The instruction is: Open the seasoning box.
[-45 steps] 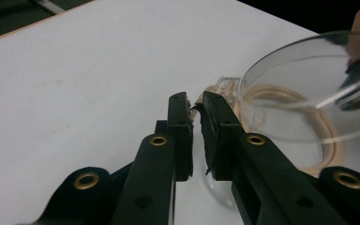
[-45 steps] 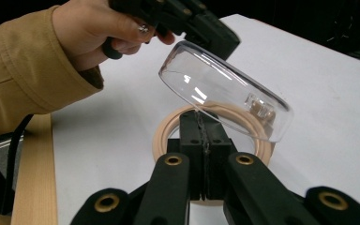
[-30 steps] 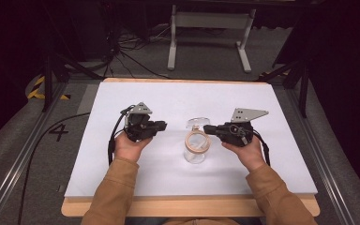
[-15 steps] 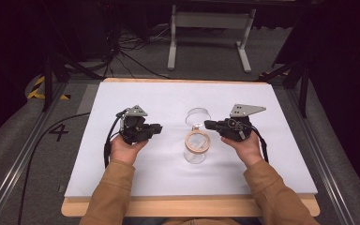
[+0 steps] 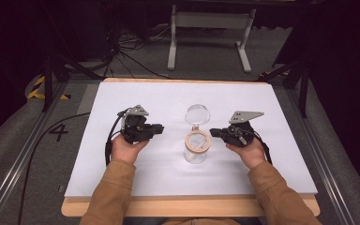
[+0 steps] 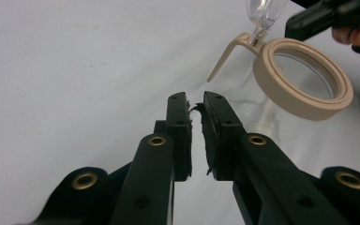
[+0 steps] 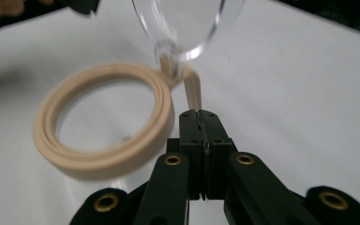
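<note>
Jar [image 5: 196, 149] is glass, so fragile and slippery; take the beige rim [image 7: 108, 126]. Right gripper [image 7: 200, 114] is closed and empty, left gripper [image 6: 195, 101] narrow, empty.

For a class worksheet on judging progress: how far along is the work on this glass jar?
Done: the clear hinged lid of the clear glass jar with a beige rim stands swung open. In hand: the right tongs are shut, tips by the beige lever; whether they pinch it is unclear. The left tongs wait slightly apart beside the jar, holding nothing. Left: nothing is inside the jar.
</note>
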`<state>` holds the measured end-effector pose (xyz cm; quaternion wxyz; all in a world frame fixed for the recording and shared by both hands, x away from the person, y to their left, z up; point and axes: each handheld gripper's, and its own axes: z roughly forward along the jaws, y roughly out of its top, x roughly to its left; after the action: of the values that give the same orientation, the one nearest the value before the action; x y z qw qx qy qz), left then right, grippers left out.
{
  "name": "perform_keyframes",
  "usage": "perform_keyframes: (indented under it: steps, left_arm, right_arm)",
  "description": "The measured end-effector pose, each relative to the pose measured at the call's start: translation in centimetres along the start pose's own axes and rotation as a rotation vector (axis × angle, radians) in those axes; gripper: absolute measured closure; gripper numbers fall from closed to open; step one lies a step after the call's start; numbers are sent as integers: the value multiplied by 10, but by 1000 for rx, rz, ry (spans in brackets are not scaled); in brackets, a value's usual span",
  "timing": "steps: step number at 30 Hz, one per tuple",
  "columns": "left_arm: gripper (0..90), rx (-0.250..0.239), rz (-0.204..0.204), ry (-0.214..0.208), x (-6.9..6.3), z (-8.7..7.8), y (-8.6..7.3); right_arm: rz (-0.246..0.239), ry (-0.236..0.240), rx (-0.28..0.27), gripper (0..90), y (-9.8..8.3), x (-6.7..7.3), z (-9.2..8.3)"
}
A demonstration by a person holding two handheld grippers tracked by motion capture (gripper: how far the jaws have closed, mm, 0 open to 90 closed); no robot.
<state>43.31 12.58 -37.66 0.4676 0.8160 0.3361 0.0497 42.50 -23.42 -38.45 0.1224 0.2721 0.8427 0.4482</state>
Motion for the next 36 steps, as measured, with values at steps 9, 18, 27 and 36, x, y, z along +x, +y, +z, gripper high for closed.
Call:
perform_keyframes:
  steps: [9, 18, 27, 36]
  left_arm:
    - [811, 0, 9, -21, 0, 7, 6]
    - [810, 8, 16, -28, -1, 13, 10]
    - [810, 11, 11, -28, -1, 14, 10]
    - [797, 20, 39, 12, 1, 9, 10]
  right_arm:
    - [-16, 9, 201, 895, -22, 7, 24]
    - [-24, 12, 260, 896, -26, 16, 27]
    - [-27, 32, 273, 897, -26, 19, 27]
    - [2, -32, 163, 893, -17, -1, -5]
